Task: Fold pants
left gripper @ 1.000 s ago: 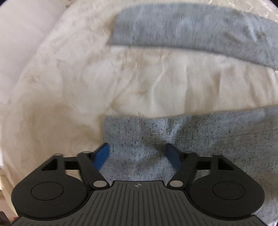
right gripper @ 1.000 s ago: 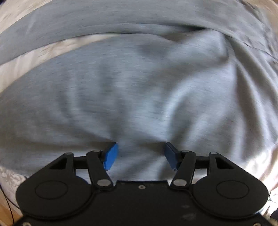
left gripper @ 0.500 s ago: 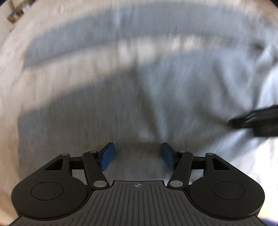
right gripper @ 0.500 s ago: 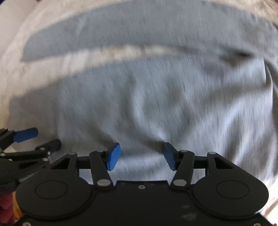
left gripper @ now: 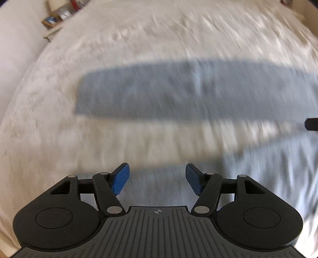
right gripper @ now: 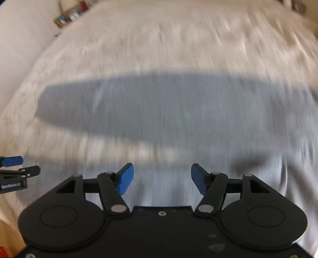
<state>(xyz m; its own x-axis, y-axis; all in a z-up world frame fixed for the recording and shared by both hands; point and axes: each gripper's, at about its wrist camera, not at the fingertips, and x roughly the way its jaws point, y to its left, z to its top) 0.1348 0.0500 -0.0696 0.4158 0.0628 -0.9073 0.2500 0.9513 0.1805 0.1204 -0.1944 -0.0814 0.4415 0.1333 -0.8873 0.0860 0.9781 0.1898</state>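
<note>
Grey-blue pants (left gripper: 178, 91) lie spread on a white bedcover (left gripper: 139, 33). One leg stretches across the middle of the left wrist view; the other leg (left gripper: 178, 186) lies under my left gripper (left gripper: 157, 178), which is open and empty above it. In the right wrist view the pants (right gripper: 178, 107) fill the middle and right. My right gripper (right gripper: 162, 178) is open and empty above the near leg. The left gripper also shows at the left edge of the right wrist view (right gripper: 12, 170). Both views are motion-blurred.
The white bedcover (right gripper: 159, 39) extends far beyond the pants. A small shelf with boxes (left gripper: 59, 13) stands past the bed's far left corner. A white wall (right gripper: 17, 39) runs along the left side.
Both grippers have pulled back and risen from the pants, so more of the bed and the far leg now show. Both stay open and empty.
</note>
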